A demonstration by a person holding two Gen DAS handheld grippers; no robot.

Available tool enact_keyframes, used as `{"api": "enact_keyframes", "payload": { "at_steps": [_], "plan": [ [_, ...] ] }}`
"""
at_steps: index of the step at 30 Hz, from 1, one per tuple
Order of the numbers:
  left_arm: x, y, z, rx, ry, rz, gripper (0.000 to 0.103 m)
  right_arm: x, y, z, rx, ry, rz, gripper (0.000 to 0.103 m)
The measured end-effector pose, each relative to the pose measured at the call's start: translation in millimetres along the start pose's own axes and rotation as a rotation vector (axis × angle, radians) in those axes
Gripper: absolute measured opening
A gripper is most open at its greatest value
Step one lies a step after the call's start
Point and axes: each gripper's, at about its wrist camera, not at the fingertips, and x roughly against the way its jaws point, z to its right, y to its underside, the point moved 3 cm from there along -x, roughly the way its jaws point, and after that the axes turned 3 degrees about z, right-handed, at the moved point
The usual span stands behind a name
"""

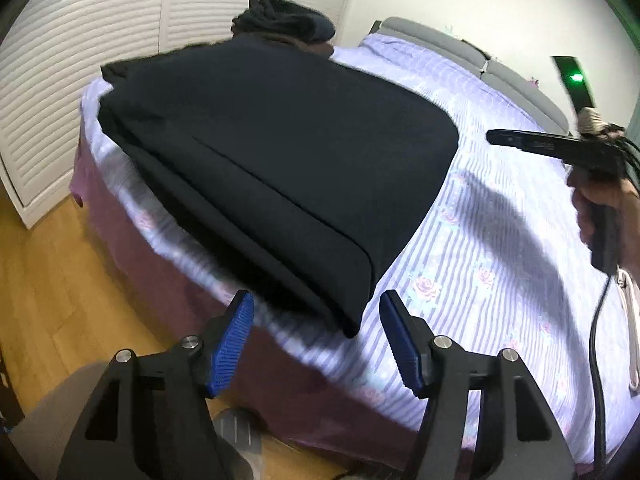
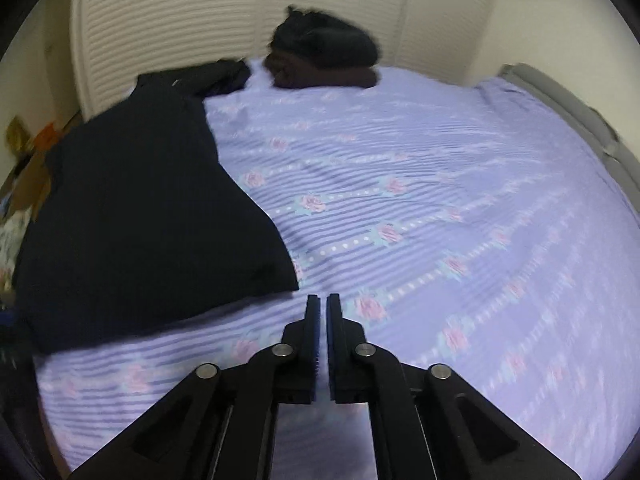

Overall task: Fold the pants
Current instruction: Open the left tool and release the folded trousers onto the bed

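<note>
Dark navy pants (image 1: 272,160) lie folded flat on the bed, along its near-left edge. They also show at the left of the right wrist view (image 2: 140,216). My left gripper (image 1: 316,308) is open and empty, with blue pads (image 1: 232,344), just in front of the pants' near folded corner. My right gripper (image 2: 323,304) is shut with nothing between its fingers, above the sheet to the right of the pants' near corner. It also shows in the left wrist view (image 1: 494,136), held in a hand over the bed.
The bed has a lilac striped sheet with roses (image 2: 440,200) and a purple skirt (image 1: 172,280). A pile of dark clothes (image 2: 324,56) sits at the far edge. White louvred doors (image 1: 100,40) stand behind. Wood floor (image 1: 52,280) lies left of the bed.
</note>
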Motion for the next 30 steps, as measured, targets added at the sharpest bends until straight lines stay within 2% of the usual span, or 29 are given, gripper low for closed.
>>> {"api": "enact_keyframes", "payload": {
  "at_steps": [1,2,5,8,11,14,17,19,20,23,26,30],
  "plan": [
    [6.9,-1.6,-0.7,-0.02,0.0,0.017,0.065,14.9,0.6,-2.7,-0.022,0.024,0.023,0.022],
    [15.1,-4.8,-3.0,-0.04,-0.001,0.04,0.065,33.7,0.7,-7.8,-0.042,0.068,0.054,0.043],
    [37.8,-17.0,-12.3,-0.094,0.013,0.093,0.068,91.4,1.1,-26.5,-0.088,0.204,0.176,0.078],
    [58.8,-38.8,-29.0,-0.148,0.018,0.15,0.082,143.1,1.3,-49.1,-0.187,0.3,0.27,0.087],
    [80.6,-66.3,-51.4,-0.204,0.026,0.214,0.086,182.7,4.3,-76.4,-0.277,0.353,0.343,0.099],
    [94.5,-89.3,-73.7,-0.276,0.031,0.239,0.09,210.5,5.9,-108.9,-0.335,0.41,0.388,0.099],
    [108.0,-104.3,-94.1,-0.336,0.032,0.25,0.092,225.8,3.9,-144.1,-0.373,0.481,0.394,0.099],
    [118.8,-111.2,-108.2,-0.366,0.04,0.269,0.099,230.9,2.5,-166.3,-0.393,0.508,0.388,0.099],
    [123.0,-113.0,-111.9,-0.376,0.047,0.276,0.102,233.2,1.8,-179.5,-0.412,0.509,0.384,0.099],
    [127.3,-117.3,-130.4,-0.402,0.076,0.282,0.103,235.9,3.8,-210.5,-0.456,0.508,0.374,0.099],
    [124.8,-123.6,-151.8,-0.389,0.122,0.259,0.103,229.3,8.8,-236.0,-0.534,0.456,0.368,0.099],
    [103.0,-125.5,-171.7,-0.385,0.139,0.214,0.103,209.1,22.9,-254.4,-0.656,0.416,0.378,0.099]
  ]
}}
